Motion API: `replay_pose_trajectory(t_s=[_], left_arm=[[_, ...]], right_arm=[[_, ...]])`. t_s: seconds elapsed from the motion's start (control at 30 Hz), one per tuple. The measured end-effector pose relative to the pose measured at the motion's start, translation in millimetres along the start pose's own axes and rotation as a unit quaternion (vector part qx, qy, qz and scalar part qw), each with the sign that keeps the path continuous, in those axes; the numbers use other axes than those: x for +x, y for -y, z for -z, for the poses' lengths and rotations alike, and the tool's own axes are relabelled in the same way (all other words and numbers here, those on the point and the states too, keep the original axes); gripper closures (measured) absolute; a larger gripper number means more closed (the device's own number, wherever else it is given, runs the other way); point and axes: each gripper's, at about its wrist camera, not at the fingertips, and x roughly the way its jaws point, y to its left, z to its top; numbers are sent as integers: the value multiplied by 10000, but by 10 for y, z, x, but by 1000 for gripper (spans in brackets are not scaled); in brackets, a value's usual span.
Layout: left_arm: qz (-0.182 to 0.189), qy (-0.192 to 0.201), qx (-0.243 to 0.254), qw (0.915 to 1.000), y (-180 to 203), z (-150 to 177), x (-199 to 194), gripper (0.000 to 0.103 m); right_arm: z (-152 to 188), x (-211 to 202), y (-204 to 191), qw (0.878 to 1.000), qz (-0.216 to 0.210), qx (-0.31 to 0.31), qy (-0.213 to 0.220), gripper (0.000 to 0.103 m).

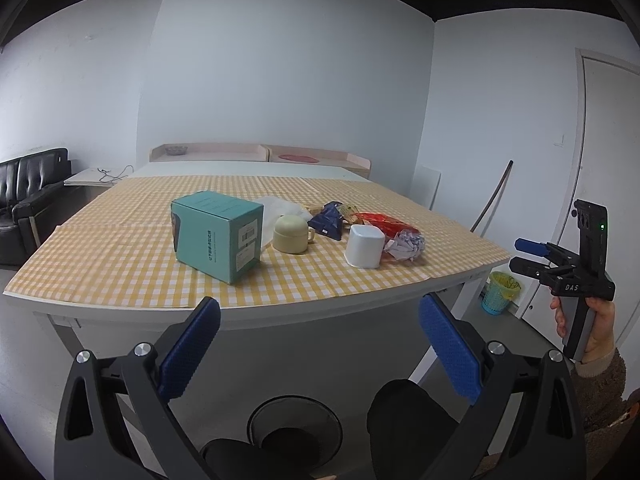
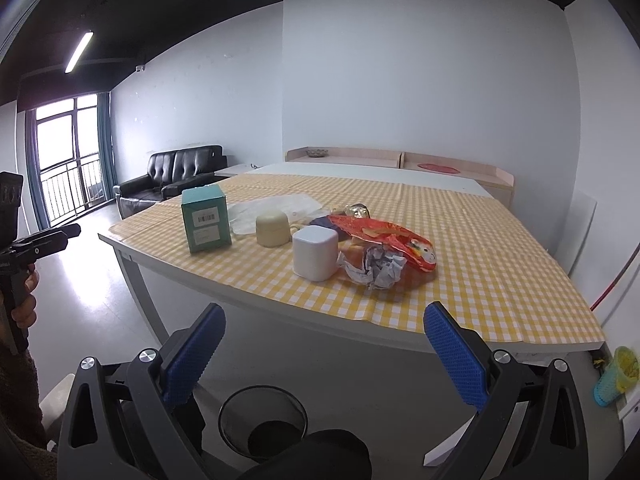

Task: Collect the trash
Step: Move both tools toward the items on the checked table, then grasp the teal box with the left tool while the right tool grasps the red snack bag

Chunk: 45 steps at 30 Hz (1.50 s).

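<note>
Yellow-checked cloth (image 2: 480,248) over a white desk (image 1: 132,308). On it: teal box (image 1: 218,236), cream mug (image 1: 290,234) just beside, white square cup (image 2: 315,253) nearer the edge. Black sofa (image 2: 176,172) by the far wall; window (image 2: 66,160) at left.

Crumpled white-and-grey paper ball (image 2: 374,267) near the tablecloth's front edge, touching the white cup's right side. Behind it, flattened red foil wrapper (image 2: 384,236), printed side up. Further back, crushed dark blue packet (image 1: 329,221) and small gold wrapper (image 2: 357,211). Clear plastic bag (image 2: 276,206) flat behind the cream cup.
</note>
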Motion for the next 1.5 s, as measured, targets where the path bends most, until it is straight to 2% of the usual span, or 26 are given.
replay_pose_trajectory(t_s=[0.57, 0.83, 0.97, 1.17, 1.33, 1.5], left_arm=[[-62, 21, 75, 10000, -10, 33, 45, 4], [122, -43, 26, 9999, -27, 44, 38, 4], [27, -43, -59, 10000, -52, 26, 56, 4], [-472, 143, -346, 9982, -82, -12, 153, 4], [-1040, 159, -579, 9928, -112, -74, 453, 4], [-1680, 233, -782, 9824, -124, -153, 761, 4]], right_arm=[[18, 45, -57, 10000, -48, -29, -36, 3], [33, 54, -67, 9998, -205, -68, -32, 3], [14, 25, -86, 9997, -225, -56, 21, 3], [-59, 33, -147, 9982, -602, -10, 32, 3], [-125, 225, -170, 9984, -383, -333, -234, 3], [-187, 442, -99, 9979, -286, -459, -359, 3]])
